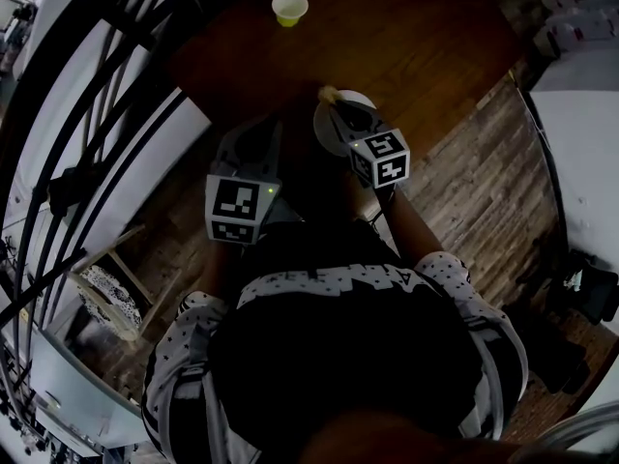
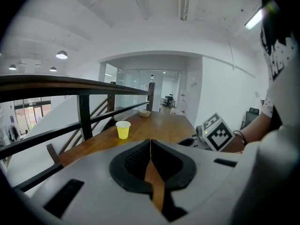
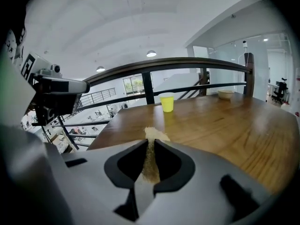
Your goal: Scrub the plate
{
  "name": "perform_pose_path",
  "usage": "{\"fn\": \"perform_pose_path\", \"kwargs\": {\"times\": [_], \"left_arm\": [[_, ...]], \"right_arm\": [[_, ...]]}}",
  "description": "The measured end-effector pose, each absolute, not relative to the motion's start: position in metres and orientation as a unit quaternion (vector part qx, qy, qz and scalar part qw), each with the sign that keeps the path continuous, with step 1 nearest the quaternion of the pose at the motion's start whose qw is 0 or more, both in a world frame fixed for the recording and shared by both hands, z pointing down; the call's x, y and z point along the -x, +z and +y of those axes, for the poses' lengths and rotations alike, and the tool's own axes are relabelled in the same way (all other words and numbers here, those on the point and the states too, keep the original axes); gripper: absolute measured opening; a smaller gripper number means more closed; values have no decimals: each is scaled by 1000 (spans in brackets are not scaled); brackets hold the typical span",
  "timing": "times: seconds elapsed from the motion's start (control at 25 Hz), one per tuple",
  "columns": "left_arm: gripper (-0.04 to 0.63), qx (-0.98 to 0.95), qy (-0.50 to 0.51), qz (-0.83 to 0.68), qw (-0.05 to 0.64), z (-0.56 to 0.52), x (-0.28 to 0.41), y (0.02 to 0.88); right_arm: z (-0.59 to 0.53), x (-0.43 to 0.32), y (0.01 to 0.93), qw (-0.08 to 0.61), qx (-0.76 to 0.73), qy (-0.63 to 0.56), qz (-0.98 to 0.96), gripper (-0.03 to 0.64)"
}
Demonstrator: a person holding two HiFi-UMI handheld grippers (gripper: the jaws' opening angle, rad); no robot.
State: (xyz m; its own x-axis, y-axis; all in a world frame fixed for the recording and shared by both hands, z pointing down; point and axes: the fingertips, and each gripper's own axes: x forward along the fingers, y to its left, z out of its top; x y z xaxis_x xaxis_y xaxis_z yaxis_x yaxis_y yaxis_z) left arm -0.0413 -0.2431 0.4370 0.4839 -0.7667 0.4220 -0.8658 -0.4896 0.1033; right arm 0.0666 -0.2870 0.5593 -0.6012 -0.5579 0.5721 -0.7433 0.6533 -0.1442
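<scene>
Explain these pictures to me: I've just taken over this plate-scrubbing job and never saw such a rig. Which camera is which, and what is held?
No robot arm here: a person holds a two-jaw gripper in each hand. The head view comes from a camera on the person's head, looking steeply down. Each gripper view rides on its own gripper and looks along its jaws. On the wooden table stand a white plate, a yellow cup further off and a small bowl at the far end. The right gripper is shut on a tan sponge, held over the plate's far edge; whether it touches I cannot tell. The left gripper is shut with nothing between its jaws, left of the plate.
</scene>
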Motion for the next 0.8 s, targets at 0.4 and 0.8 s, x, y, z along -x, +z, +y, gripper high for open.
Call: {"fn": "perform_pose_path", "kwargs": {"times": [0.4,0.8], "left_arm": [[14,-846,157,-488,148,-245,41,431],[14,-853,162,-475,145,-244,39,435]], "right_arm": [[-280,-63,566,254,-359,193,-877,49],[-259,-58,569,254,-347,205,-879,49]]}}
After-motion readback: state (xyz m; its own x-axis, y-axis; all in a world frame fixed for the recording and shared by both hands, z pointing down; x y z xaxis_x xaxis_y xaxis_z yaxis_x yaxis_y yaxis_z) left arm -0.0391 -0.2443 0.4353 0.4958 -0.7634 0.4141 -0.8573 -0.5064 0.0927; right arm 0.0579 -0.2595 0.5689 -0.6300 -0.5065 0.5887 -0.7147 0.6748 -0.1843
